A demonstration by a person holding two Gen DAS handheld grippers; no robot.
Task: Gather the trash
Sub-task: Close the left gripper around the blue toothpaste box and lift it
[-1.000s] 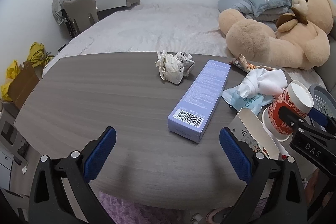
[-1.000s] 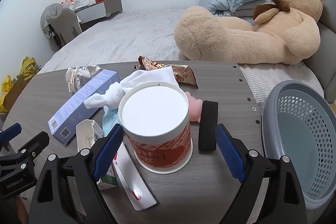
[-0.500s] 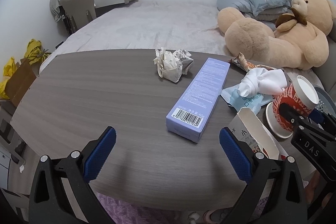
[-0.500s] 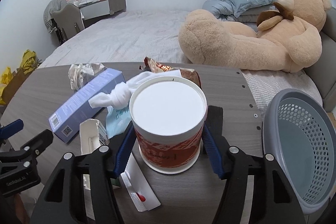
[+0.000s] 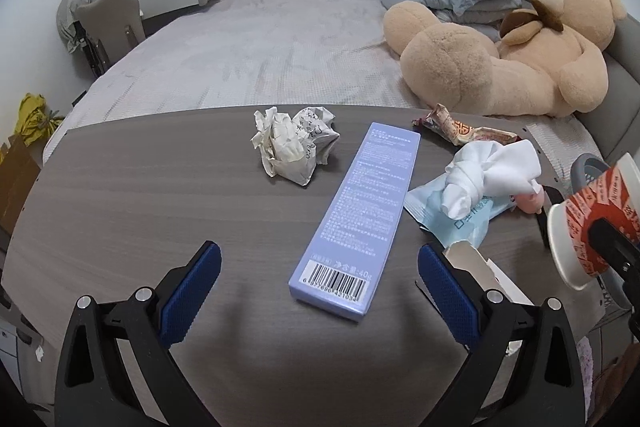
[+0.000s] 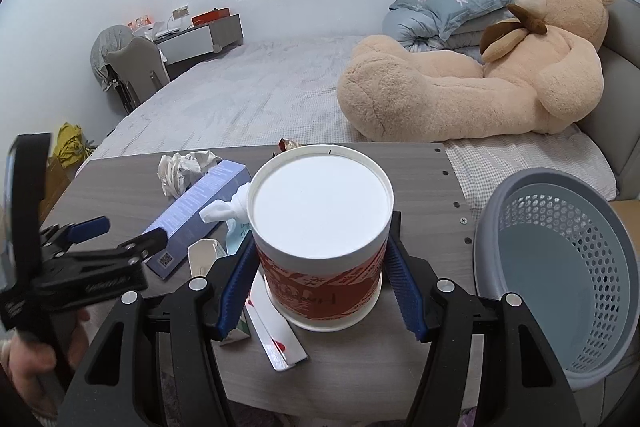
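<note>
With the right tool (image 6: 318, 287) clamped on the red paper cup (image 6: 320, 247), keep it upright, carry it clear of the table (image 6: 420, 187), release over the grey basket (image 6: 560, 267); left tool (image 5: 318, 287) gapes empty.

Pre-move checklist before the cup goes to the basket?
1. Right gripper shut on paper cup, blue pads on both sides: ok.
2. Cup clear of the table: cannot tell.
3. Cup upright, lid on: ok.
4. Basket beside the table, nothing visible inside: ok.
5. Left gripper open over the purple box, away from the basket side: ok.
</note>
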